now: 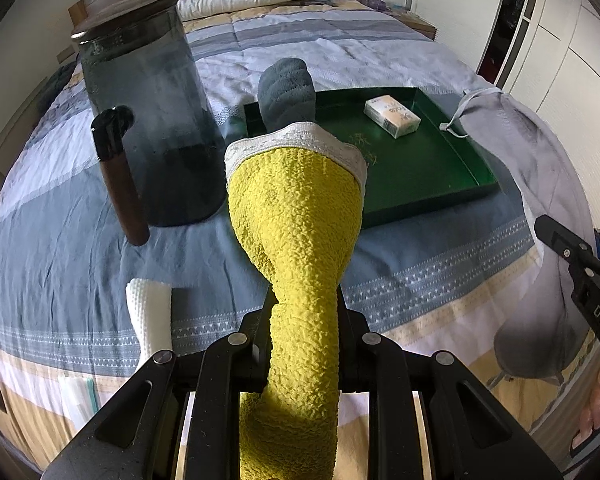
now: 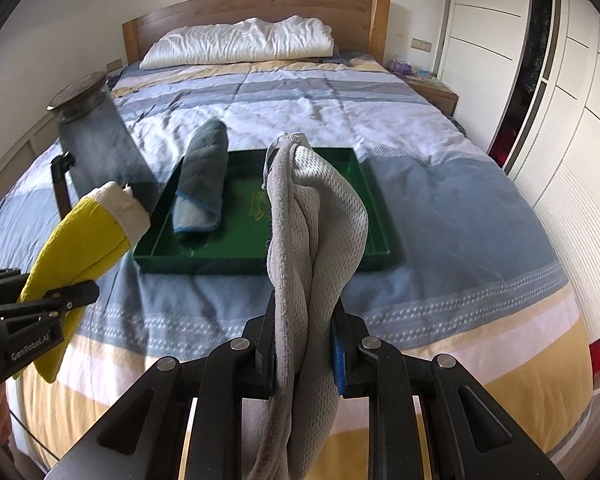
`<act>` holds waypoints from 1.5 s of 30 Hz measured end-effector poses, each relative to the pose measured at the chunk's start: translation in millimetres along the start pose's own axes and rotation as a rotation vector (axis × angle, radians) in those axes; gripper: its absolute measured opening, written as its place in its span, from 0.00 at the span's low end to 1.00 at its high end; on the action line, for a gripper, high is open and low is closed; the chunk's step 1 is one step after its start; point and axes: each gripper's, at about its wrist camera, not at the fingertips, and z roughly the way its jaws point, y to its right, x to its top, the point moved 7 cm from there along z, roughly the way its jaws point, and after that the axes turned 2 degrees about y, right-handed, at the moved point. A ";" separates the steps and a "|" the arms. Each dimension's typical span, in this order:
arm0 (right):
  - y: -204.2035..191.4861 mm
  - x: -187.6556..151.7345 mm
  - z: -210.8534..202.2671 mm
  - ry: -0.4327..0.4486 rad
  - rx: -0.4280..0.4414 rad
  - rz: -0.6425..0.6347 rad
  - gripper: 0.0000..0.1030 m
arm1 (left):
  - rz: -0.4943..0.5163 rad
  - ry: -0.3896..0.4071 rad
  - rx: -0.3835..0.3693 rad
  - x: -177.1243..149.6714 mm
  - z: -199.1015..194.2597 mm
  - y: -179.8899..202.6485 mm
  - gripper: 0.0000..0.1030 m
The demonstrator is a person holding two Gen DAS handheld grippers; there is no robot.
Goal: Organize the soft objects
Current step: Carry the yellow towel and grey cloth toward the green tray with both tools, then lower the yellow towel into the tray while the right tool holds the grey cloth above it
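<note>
Now both grippers are closed on cloth above the bed (image 2: 440,208). Left gripper (image 1: 304,320): its jaws pinch a yellow towel (image 1: 300,216) with a white lace edge, which stands up from the fingers and widens toward the top, hiding part of the tray behind it. Right gripper (image 2: 306,336): its jaws clamp a grey mesh bag (image 2: 312,216), bunched and twisted between the fingers, with a drawstring loop at its top end; the rest hangs down below the jaws. From the left wrist view the same bag hangs at the right edge, with the right gripper beside it and fingers of a hand (image 1: 598,404) showing low at that edge. A green tray (image 2: 160,256) lies on the striped bedspread ahead of both grippers. Inside it, at its left side, a rolled blue-grey towel (image 2: 202,184) rests, and a small white packet (image 1: 392,116) sits toward the far right corner. Left of the tray stands a dark glass jug (image 1: 148,128) with a lid and a brown handle. Near the left gripper a white rolled cloth (image 1: 150,320) lies on the bedspread. A white pillow (image 2: 240,42) rests against the wooden headboard.
</note>
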 end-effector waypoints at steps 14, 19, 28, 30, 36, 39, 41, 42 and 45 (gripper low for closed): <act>6.6 42.8 36.6 0.059 -0.009 -0.009 0.19 | -0.018 0.042 -0.019 45.4 12.2 18.6 0.18; 11.9 57.2 51.4 0.080 -0.026 -0.009 0.19 | -0.030 0.086 0.001 70.0 18.3 21.9 0.18; 15.2 85.5 86.0 0.113 -0.070 -0.028 0.19 | -0.049 0.152 0.024 104.2 34.6 27.2 0.18; 16.3 88.2 93.6 0.112 -0.078 -0.027 0.19 | -0.050 0.162 0.031 109.9 39.9 28.7 0.18; 16.2 102.5 124.6 0.105 -0.098 -0.035 0.19 | -0.045 0.169 0.034 121.5 55.8 32.8 0.18; 15.0 108.3 139.2 0.098 -0.106 -0.042 0.19 | -0.050 0.161 0.031 126.6 64.3 36.0 0.18; 15.2 111.3 149.6 0.091 -0.112 -0.046 0.19 | -0.052 0.161 0.030 129.3 68.8 37.9 0.18; 15.3 112.1 152.4 0.088 -0.113 -0.048 0.19 | -0.052 0.161 0.030 130.3 70.9 38.9 0.18; 17.7 113.3 167.5 0.073 -0.121 -0.058 0.19 | -0.056 0.154 0.032 133.3 80.2 41.4 0.18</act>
